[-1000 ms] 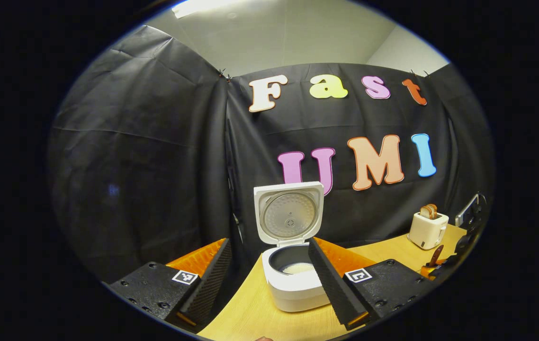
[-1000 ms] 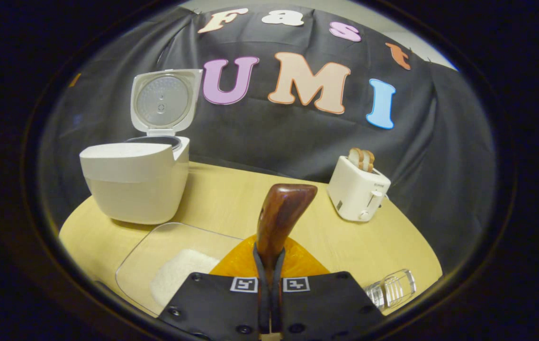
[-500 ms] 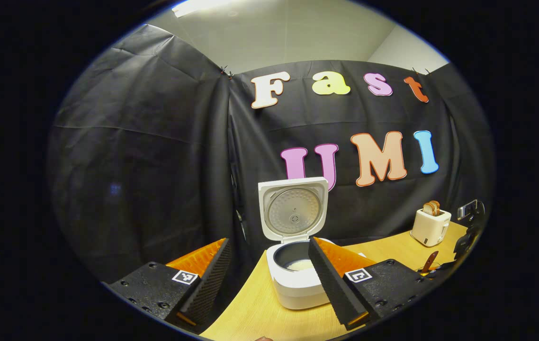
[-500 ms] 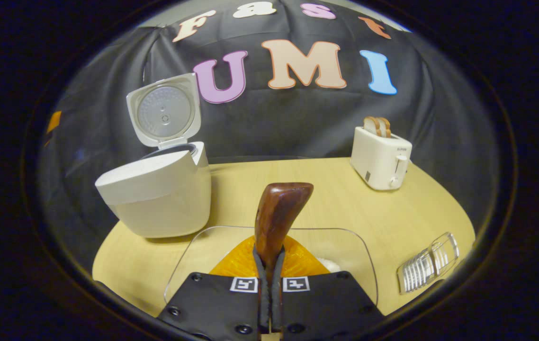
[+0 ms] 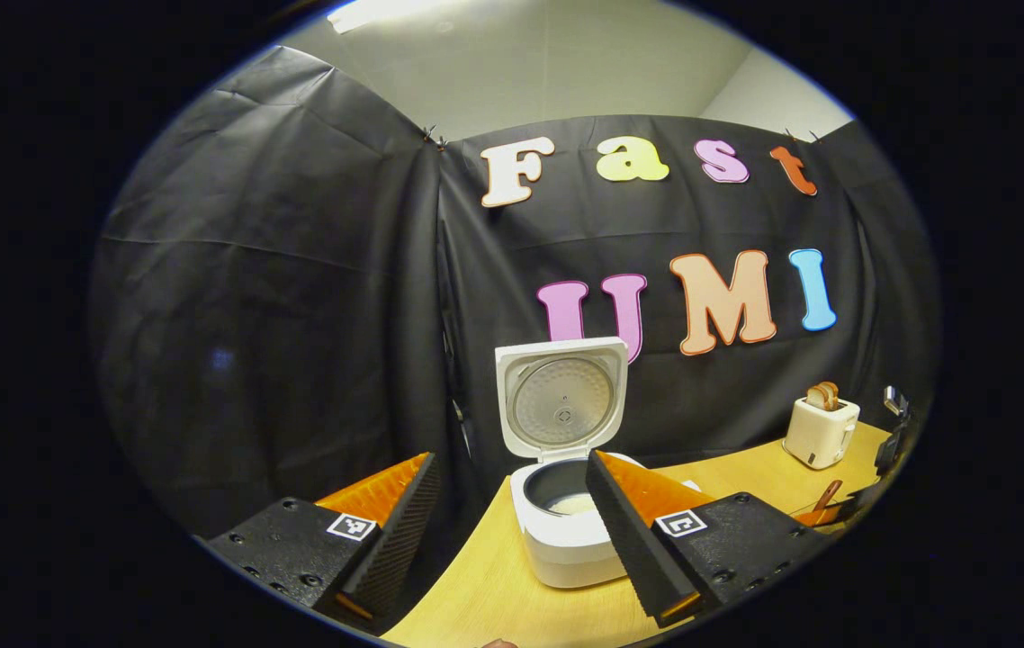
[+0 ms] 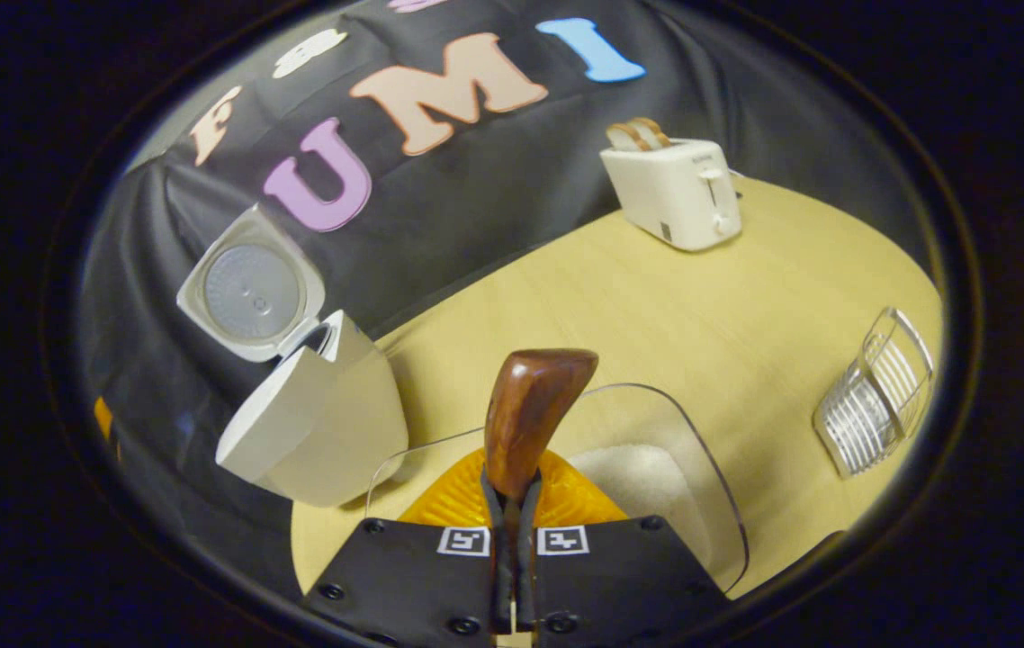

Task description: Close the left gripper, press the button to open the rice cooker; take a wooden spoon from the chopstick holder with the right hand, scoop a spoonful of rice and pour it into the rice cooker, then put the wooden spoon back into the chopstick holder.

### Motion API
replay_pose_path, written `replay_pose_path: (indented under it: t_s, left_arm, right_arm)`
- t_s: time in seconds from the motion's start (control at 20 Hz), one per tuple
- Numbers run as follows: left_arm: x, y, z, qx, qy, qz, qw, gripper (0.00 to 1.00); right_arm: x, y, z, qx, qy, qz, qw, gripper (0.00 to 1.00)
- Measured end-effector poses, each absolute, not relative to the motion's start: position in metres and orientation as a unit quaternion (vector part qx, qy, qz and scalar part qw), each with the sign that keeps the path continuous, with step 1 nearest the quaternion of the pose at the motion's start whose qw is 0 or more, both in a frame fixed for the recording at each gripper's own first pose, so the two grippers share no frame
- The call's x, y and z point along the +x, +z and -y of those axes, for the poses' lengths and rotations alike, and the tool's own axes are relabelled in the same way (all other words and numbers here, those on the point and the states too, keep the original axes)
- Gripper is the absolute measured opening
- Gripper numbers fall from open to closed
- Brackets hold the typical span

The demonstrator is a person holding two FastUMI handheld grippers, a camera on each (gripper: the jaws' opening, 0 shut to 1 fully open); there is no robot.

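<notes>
The white rice cooker (image 5: 566,540) stands with its lid (image 5: 563,409) up, and some rice (image 5: 573,504) lies in the pot. My left gripper (image 5: 510,468) hangs open in front of it, holding nothing. My right gripper (image 6: 513,490) is shut on the dark wooden spoon (image 6: 532,414), whose broad end sticks up past the fingers. It hovers over a clear glass dish (image 6: 710,486) holding white rice (image 6: 638,472). The cooker (image 6: 323,423) sits to the left of the dish. The wire chopstick holder (image 6: 876,391) stands at the far right.
A white toaster (image 6: 674,189) with bread in its slots stands at the back of the light wooden table (image 6: 746,306). In the left gripper view the toaster (image 5: 821,432) is far right, with the other gripper and spoon (image 5: 827,495) below it.
The right gripper has rolled with the spoon, so its view tilts and the chopstick holder now shows higher on the right. The left gripper has barely drifted and stays open.
</notes>
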State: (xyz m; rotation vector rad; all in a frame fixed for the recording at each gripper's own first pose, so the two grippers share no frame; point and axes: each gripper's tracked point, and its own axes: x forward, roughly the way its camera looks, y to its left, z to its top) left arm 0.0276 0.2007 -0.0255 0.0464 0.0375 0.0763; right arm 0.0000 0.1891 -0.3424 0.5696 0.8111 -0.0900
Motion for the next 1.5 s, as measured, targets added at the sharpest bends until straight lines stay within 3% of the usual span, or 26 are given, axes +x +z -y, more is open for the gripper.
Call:
replay_pose_path:
  t_s: [0.15, 0.55, 0.7, 1.5]
  left_arm:
    - [0.028, -0.021, -0.198, 0.027, 0.036, -0.015, 0.999, 0.96]
    - [0.025, -0.019, -0.192, 0.020, 0.036, -0.012, 0.999, 0.96]
    - [0.024, -0.016, -0.194, 0.020, 0.039, -0.007, 0.999, 0.99]
    - [-0.002, -0.027, -0.241, 0.003, 0.089, -0.018, 0.996, 0.96]
  right_arm:
    - [0.001, -0.341, -0.175, 0.331, -0.062, -0.394, 0.855, 0.05]
    - [0.023, -0.292, -0.158, 0.395, -0.059, -0.364, 0.842, 0.04]
    - [0.034, -0.274, -0.163, 0.418, -0.048, -0.356, 0.834, 0.05]
    - [0.098, -0.173, -0.272, 0.463, 0.065, -0.317, 0.825, 0.05]
